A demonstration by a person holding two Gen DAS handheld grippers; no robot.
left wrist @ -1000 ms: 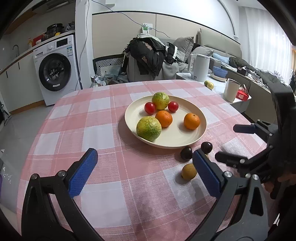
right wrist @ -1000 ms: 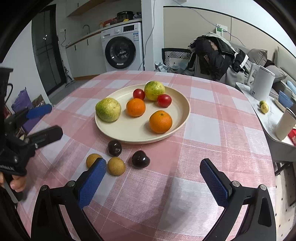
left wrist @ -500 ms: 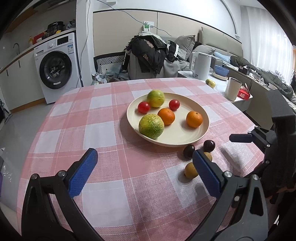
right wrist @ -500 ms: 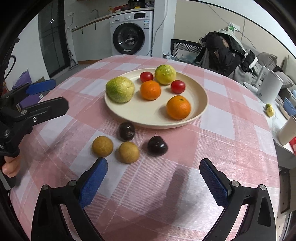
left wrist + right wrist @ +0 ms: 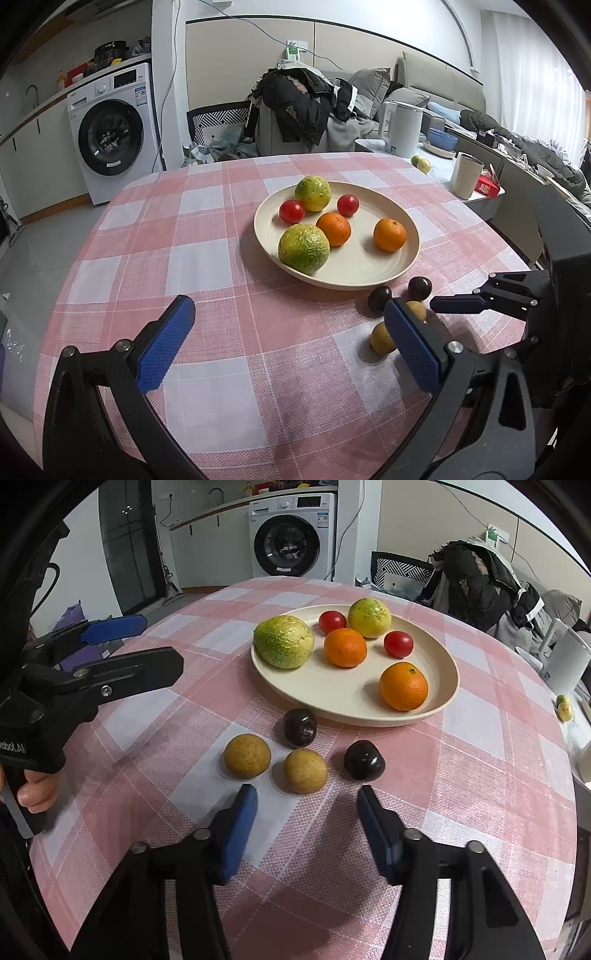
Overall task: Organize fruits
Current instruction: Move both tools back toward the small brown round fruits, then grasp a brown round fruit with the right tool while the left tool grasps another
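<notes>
Right wrist view shows my right tool [image 5: 306,805] closing its blue pads toward the nearer round tan fruit [image 5: 305,771] on the pink checked bench [image 5: 480,775], not yet gripping, below the cream plate [image 5: 443,698], while my left tool [image 5: 288,325] waits open.

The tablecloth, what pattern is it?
The tablecloth is a pink-and-white check, clearest in the right wrist view.
</notes>
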